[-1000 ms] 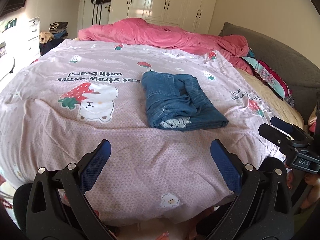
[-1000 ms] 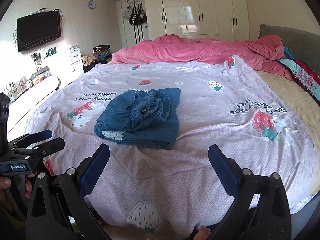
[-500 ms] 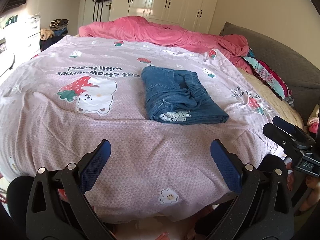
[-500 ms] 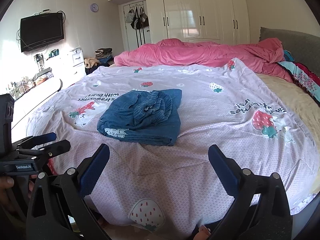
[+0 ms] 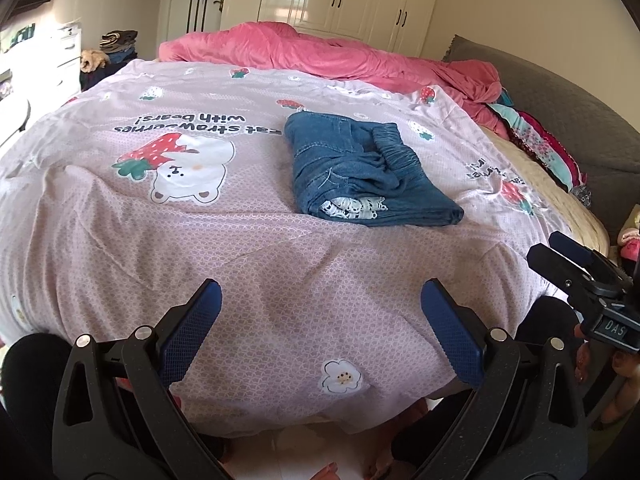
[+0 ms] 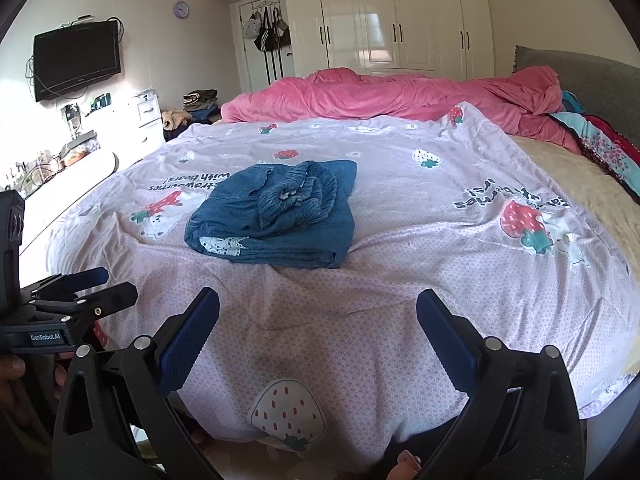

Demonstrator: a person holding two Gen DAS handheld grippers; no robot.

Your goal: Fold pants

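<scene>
The blue denim pants (image 5: 360,172) lie folded into a compact bundle on the pink strawberry-print bedspread (image 5: 160,240), with a white lace hem showing at the near edge. They also show in the right wrist view (image 6: 276,212). My left gripper (image 5: 320,332) is open and empty, held off the near edge of the bed, well short of the pants. My right gripper (image 6: 318,336) is open and empty, also at the near bed edge. Each gripper shows in the other's view: the right one (image 5: 576,264), the left one (image 6: 80,284).
A rumpled pink duvet (image 5: 340,56) lies across the far end of the bed. A grey headboard (image 5: 560,108) and colourful cloth (image 5: 536,140) are at the right. White wardrobes (image 6: 400,20) stand behind; a TV (image 6: 76,64) and cluttered shelf are at the left.
Both grippers have drawn back and lower from the bed, so the pants look farther away. The pants have not moved. Both grippers stay open.
</scene>
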